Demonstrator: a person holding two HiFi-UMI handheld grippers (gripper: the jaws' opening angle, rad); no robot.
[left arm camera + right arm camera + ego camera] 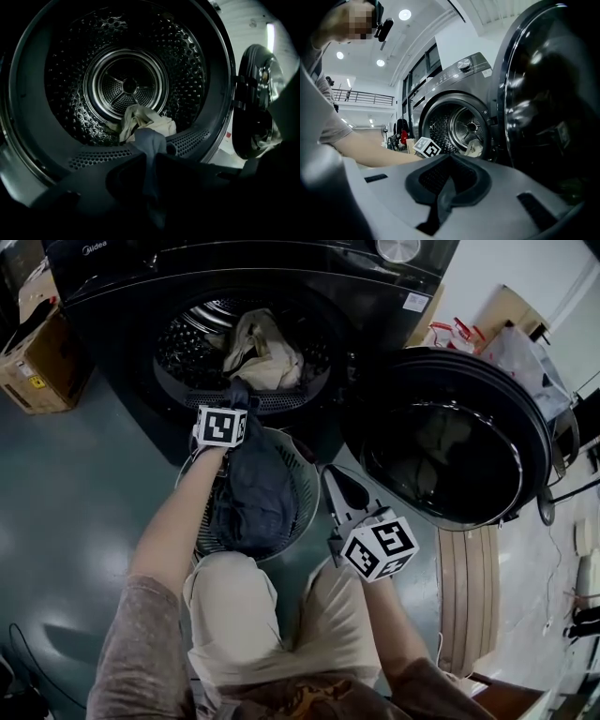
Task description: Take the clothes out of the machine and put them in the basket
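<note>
This is a large indoor test hall or lab, not a home. The washer (122, 277) stands alone on a bare, glossy grey-green floor (66, 512). A cardboard box (37, 362) sits at the upper left of the head view and plastic bags (516, 348) at its upper right. In the right gripper view, a high white ceiling carries round lights (404, 14). Tall dark-framed windows (429, 61) rise behind the washer, and a railed gallery (363, 97) runs at mid-left.

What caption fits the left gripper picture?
Left gripper clamps a grey-blue garment before a cream garment in the drum.
</note>
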